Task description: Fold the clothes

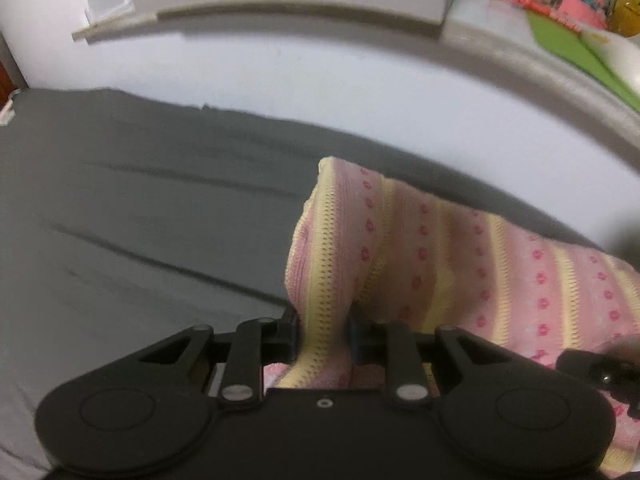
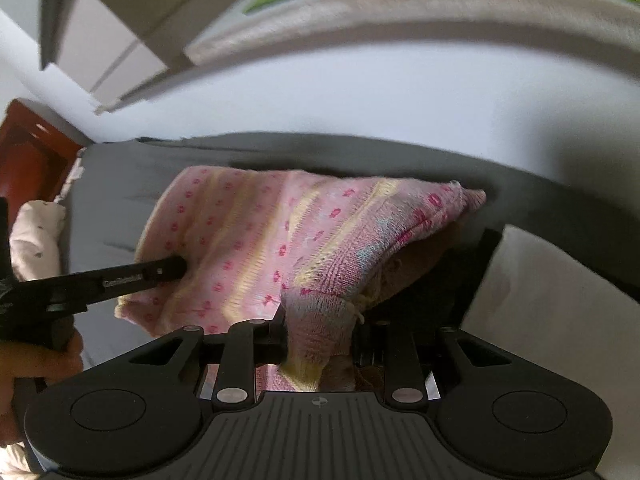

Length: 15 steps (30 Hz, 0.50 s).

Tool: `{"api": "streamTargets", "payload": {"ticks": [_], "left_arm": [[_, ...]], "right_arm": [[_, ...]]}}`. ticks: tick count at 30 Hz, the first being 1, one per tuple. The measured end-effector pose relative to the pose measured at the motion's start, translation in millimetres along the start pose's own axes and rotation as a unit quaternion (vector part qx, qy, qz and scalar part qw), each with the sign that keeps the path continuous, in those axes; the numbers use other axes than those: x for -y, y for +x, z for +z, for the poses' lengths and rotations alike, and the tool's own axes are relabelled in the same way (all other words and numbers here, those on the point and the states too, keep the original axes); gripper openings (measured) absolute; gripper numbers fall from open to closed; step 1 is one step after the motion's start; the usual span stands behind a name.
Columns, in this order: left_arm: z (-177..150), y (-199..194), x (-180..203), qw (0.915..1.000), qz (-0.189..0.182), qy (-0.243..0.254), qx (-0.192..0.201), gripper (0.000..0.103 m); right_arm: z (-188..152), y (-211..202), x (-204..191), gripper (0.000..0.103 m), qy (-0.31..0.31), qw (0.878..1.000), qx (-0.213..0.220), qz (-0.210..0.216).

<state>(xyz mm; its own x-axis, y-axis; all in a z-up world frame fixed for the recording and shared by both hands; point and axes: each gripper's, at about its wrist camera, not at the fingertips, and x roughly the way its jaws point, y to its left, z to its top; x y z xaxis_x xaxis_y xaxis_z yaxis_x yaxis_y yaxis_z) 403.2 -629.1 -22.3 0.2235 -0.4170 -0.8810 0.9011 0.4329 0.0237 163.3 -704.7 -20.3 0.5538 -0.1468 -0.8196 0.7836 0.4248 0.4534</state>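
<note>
A pink knit garment point(image 1: 460, 248) with yellow stripes and small red dots hangs between both grippers above a dark grey cloth-covered surface point(image 1: 140, 220). My left gripper point(image 1: 323, 340) is shut on a bunched yellow-striped edge of it. In the right wrist view the same pink garment point(image 2: 280, 240) spreads out to the left, and my right gripper point(image 2: 320, 340) is shut on a gathered pink fold. The left gripper point(image 2: 164, 272) shows there too as a black bar gripping the garment's left side, held by a hand point(image 2: 40, 356).
A white wall point(image 1: 320, 76) rises behind the grey surface, with a pale ledge point(image 1: 280, 16) above it. Colourful items and a green sheet point(image 1: 560, 40) sit at the upper right. A light patterned cloth point(image 2: 36, 236) and red-brown wood point(image 2: 28, 148) lie at the left.
</note>
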Motion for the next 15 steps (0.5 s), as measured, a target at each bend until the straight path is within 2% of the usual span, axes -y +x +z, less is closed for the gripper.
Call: {"api": "streamTargets", "payload": {"ticks": [6,8,11,15], "left_arm": [[1,14,-2,0.9998,-0.005,0.011,-0.017,0.025],[2,15,-4,0.9996,-0.009,0.011,-0.023,0.027],[6,10,-11,0.9995,-0.014,0.012,-0.027,0.029],[6,-14,-23,0.9999,0.015,0.001,-0.007,0.030]], "right_arm": [[3,5,11,0.031,0.029,0.999,-0.024,0.001],[9,6,11,0.038,0.044,0.998,-0.041,0.001],[16,-2,14,0.040,0.061,0.996,-0.063,0.006],[16,-35,20,0.040,0.033,0.996,-0.081,0.019]]}}
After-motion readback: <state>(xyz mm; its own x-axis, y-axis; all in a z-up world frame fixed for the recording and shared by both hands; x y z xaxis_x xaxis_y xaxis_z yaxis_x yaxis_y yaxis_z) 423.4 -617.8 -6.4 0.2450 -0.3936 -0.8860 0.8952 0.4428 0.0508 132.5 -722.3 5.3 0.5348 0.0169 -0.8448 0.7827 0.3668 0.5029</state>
